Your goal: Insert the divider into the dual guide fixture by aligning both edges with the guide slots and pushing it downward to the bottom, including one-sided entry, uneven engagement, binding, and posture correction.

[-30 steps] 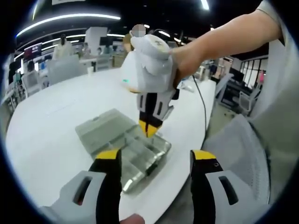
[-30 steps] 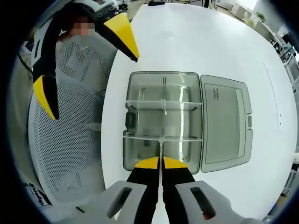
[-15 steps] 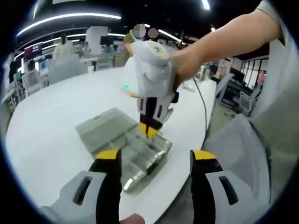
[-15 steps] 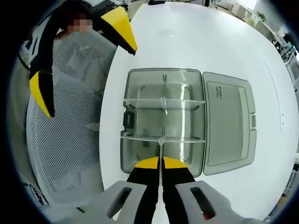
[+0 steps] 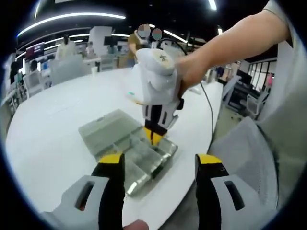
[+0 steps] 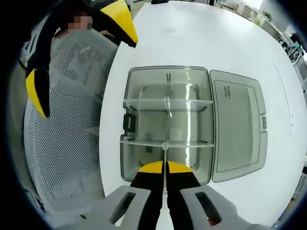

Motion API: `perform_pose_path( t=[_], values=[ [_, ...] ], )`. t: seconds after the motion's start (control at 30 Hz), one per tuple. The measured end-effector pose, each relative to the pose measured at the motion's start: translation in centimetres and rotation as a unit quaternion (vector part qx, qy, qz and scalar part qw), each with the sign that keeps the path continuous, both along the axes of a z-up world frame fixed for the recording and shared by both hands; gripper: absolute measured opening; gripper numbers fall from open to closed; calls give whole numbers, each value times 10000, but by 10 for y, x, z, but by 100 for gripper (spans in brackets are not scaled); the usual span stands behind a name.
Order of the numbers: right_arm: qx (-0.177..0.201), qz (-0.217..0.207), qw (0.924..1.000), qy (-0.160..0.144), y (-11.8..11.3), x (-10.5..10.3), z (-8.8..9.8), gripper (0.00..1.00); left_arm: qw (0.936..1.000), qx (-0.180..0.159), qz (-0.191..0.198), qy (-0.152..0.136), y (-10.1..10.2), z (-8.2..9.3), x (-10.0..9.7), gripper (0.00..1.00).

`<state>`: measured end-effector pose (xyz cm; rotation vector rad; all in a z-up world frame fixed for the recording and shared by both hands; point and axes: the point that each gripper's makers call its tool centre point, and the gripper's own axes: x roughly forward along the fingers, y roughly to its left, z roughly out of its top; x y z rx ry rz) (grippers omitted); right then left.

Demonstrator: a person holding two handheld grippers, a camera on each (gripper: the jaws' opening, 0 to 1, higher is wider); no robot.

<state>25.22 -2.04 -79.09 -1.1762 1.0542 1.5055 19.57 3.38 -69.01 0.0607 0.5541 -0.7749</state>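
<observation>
A thin clear divider (image 6: 164,158) is clamped edge-on between the closed right tongs (image 6: 165,166) over the open box (image 6: 165,81); the left tongs (image 5: 160,158) are spread wide, holding nothing.

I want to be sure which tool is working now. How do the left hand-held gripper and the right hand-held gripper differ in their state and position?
The right hand-held gripper has its jaws shut on a thin clear divider, while the left hand-held gripper has its jaws wide apart and holds nothing. The right one points down into the open clear box on the white table; the left one is off to the box's side, near the table edge. Both have yellow tips.
</observation>
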Motion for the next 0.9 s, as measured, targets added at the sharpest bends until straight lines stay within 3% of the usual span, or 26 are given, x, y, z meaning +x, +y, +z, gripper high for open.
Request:
perform_pose_path(
  t=[0.9],
  values=[
    [35,15,9998,-176,1,2,-1,0,10000,18,4,-6,2,1,-2,58]
  ],
)
